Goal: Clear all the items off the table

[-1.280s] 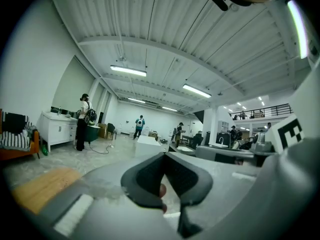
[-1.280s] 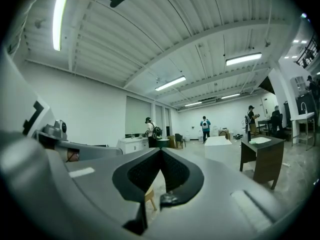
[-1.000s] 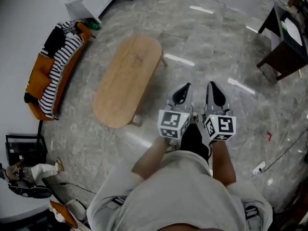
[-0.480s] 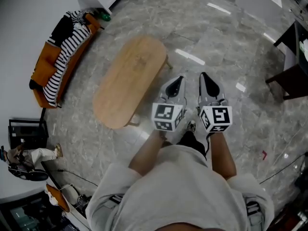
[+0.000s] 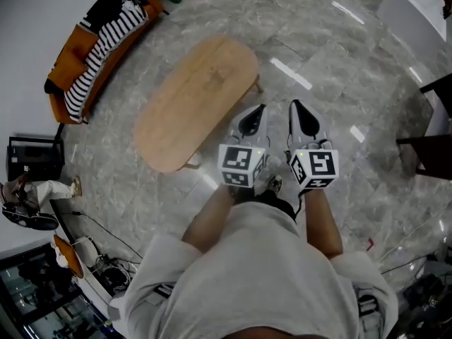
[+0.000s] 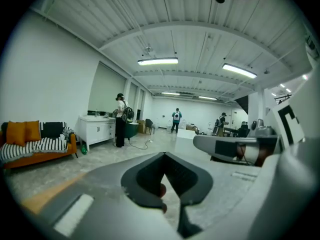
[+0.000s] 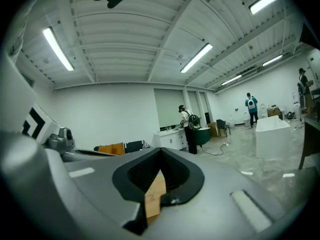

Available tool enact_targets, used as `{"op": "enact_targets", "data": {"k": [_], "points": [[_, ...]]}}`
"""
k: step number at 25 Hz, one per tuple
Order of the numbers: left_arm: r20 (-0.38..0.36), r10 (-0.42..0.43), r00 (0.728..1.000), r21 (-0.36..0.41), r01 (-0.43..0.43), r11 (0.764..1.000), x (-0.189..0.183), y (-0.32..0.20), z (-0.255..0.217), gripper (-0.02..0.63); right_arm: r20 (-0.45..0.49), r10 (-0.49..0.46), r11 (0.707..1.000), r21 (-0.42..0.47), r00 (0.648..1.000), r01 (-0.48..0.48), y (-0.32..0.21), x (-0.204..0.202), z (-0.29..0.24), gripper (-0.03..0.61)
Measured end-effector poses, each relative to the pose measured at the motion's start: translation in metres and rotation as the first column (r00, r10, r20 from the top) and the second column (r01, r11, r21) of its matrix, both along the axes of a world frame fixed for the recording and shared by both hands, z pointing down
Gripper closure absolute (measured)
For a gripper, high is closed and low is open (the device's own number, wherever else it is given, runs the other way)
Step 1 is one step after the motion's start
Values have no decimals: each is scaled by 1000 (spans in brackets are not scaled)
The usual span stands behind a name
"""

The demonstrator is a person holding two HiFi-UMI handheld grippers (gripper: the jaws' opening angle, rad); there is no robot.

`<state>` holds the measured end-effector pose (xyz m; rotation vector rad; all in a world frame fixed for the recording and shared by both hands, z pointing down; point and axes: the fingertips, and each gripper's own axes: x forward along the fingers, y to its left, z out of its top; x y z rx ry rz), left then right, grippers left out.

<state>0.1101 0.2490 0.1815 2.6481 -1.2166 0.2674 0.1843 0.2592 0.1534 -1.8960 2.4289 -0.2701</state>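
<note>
Left hand-held gripper (image 5: pixel 260 110): jaws drawn together to a point, only a narrow slit between them, nothing gripped. In the left gripper view a small reddish-brown spot (image 6: pixel 160 190) shows through the slit; too little of it is visible to identify.

Right hand-held gripper (image 5: pixel 294 106): same condition, jaws closed to a thin slit, nothing gripped. In the right gripper view a tan wood strip (image 7: pixel 155 196) shows through the slit; cannot tell whether it is the table.

Both are held side by side, just apart, in front of the person's torso, tips toward 12 o'clock, over the grey marble floor (image 5: pixel 339 69).

Tabletop (image 5: pixel 191 101): oval, light wood, long axis running 1 to 7 o'clock. It lies at about 10 o'clock from the left hand-held gripper, near it but not touching.

Orange sofa (image 5: pixel 70 69) with striped cloth (image 5: pixel 95 51) draped on it: 10 o'clock, beyond the tabletop, against the wall.

Dark side table (image 5: pixel 438 129): 3 o'clock, at the frame edge.

Left gripper view: a person (image 6: pixel 120 126) stands at a white cabinet (image 6: pixel 97 129).
</note>
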Motion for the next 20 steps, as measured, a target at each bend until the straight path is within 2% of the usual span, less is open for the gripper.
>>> {"op": "enact_targets", "data": {"k": [6, 12, 17, 20], "points": [[-55, -89, 995, -8, 89, 996, -27, -76, 8, 592, -17, -80, 996, -36, 997, 79, -71, -32, 18, 572], [-86, -129, 988, -86, 121, 989, -74, -172, 22, 592, -69, -101, 994, -52, 992, 98, -173, -71, 16, 572], [-90, -137, 986, -146, 123, 982, -104, -239, 47, 592, -101, -124, 989, -94, 987, 114, -239, -99, 34, 572], [-94, -172, 981, -186, 153, 971, -124, -276, 68, 592, -94, -136, 985, -122, 986, 124, -273, -113, 48, 572]]}}
